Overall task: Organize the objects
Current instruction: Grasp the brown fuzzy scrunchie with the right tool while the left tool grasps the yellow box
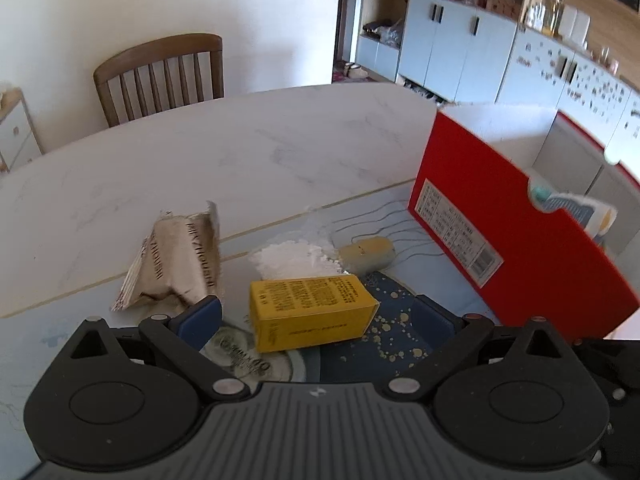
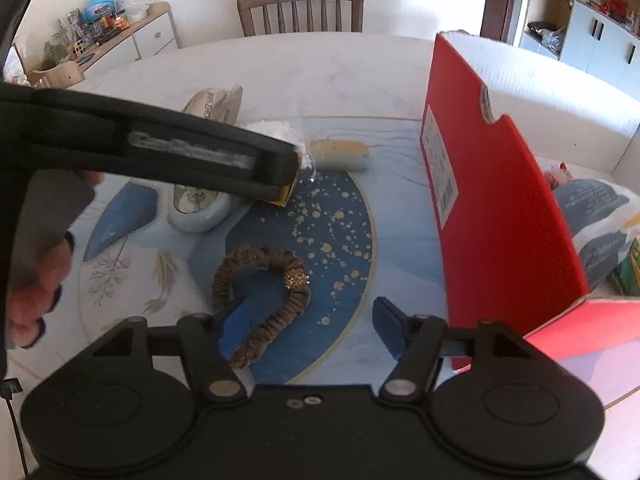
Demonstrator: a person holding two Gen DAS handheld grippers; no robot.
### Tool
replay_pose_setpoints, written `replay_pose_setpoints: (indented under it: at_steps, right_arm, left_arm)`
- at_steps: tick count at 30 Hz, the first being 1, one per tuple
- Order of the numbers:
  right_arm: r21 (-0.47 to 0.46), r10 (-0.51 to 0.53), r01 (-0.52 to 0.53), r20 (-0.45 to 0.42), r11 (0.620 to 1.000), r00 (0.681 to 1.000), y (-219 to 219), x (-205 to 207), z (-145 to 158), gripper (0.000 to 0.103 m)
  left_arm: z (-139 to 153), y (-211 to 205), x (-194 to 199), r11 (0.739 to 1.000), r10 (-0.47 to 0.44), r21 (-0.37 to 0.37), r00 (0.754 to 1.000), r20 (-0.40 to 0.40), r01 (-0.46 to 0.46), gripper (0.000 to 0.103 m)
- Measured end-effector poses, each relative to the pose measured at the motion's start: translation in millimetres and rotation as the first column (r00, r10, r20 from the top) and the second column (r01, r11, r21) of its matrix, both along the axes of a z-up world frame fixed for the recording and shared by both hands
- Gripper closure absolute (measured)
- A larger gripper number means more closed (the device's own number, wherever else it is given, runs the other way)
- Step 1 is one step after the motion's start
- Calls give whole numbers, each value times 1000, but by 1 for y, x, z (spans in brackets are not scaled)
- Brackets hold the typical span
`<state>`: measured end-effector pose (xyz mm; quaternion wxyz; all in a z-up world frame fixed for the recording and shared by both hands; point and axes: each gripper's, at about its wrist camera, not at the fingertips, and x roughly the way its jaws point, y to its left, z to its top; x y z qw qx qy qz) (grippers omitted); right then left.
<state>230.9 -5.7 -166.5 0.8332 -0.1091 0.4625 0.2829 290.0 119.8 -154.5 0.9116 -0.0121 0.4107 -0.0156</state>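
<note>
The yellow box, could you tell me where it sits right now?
In the left wrist view, the yellow box lies on the mat between the left tool's fingers, just before the white powder pile.

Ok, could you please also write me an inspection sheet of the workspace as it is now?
surface: white marbled table with a blue speckled mat.
job's things: yellow box; brown scrunchie; open red box with packets inside.
clutter: beige packet, white lump, beige cylinder, pale oval dish.
tools: left tool open, astride the yellow box; right tool open, low over the scrunchie.
cables: one thin black cable at the edge of the right wrist view.
surroundings: wooden chair, cabinets.
</note>
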Motion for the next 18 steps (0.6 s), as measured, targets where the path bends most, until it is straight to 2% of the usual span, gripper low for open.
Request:
replay_pose_setpoints:
  at_steps: [4,8,15,17,18]
  right_arm:
    - [-9,22,-22,17,1000,1000,4,-3,-2,46]
    - [-19,38,-38,35,999,999,6,-5,-3,56]
    - [-59,85,-81,67,995,994,15,-13,-3,68]
    - [-59,97,-93,70,994,993,17,-14,-3,74]
    - [-59,102,-98,70,993,992,18,-15,-3,75]
  left_arm:
    - [-7,-9,8,999,12,35,1000,-15,-11,2]
    - [-14,-12,12,997,34,69,999,-15,-33,2]
    - [-19,-13,11,994,48,99,999,2,-48,3]
    - [-19,-13,10,994,50,102,999,8,-50,8]
    - [-18,-13,10,993,50,105,999,9,-51,15]
